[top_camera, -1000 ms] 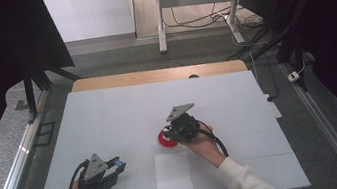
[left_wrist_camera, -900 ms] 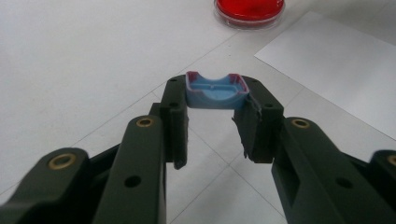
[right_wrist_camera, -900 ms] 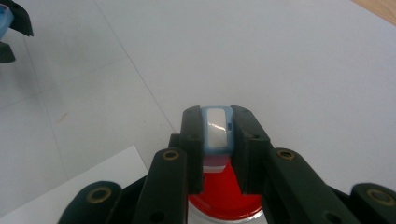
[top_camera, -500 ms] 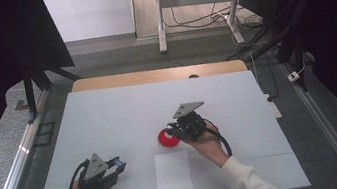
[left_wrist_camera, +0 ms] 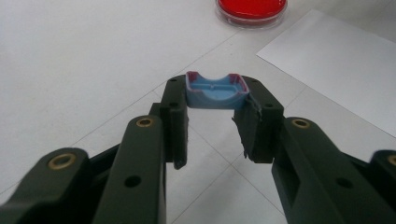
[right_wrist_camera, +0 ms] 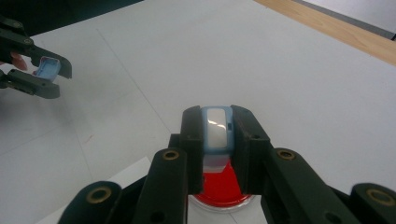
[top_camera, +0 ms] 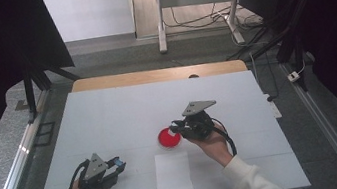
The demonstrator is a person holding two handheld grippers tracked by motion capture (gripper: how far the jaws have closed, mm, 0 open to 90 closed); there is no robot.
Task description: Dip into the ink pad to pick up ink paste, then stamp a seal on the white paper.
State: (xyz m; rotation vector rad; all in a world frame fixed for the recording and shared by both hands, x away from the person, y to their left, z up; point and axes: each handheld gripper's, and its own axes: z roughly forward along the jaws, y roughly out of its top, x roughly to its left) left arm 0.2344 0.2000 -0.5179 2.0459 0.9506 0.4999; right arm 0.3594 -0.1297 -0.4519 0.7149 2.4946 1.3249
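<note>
White worktop [top_camera: 124, 116] is filling the high view, where the right gripper [top_camera: 177, 125] is hovering just over the red dish [top_camera: 168, 138] and the left gripper [top_camera: 118, 163] is sitting well apart near the front edge; a sheet of paper [top_camera: 173, 175] is lying just in front of the dish.

Left gripper view is giving more — the left gripper [left_wrist_camera: 215, 100] is clamping a small blue cap [left_wrist_camera: 215, 90] at its jaw tips.

Right gripper view is showing the right gripper [right_wrist_camera: 216, 128] clenching a pale blue tube [right_wrist_camera: 215, 130] above the dish [right_wrist_camera: 219, 187] — with the other gripper [right_wrist_camera: 60, 78] and its cap [right_wrist_camera: 46, 67] farther off.
</note>
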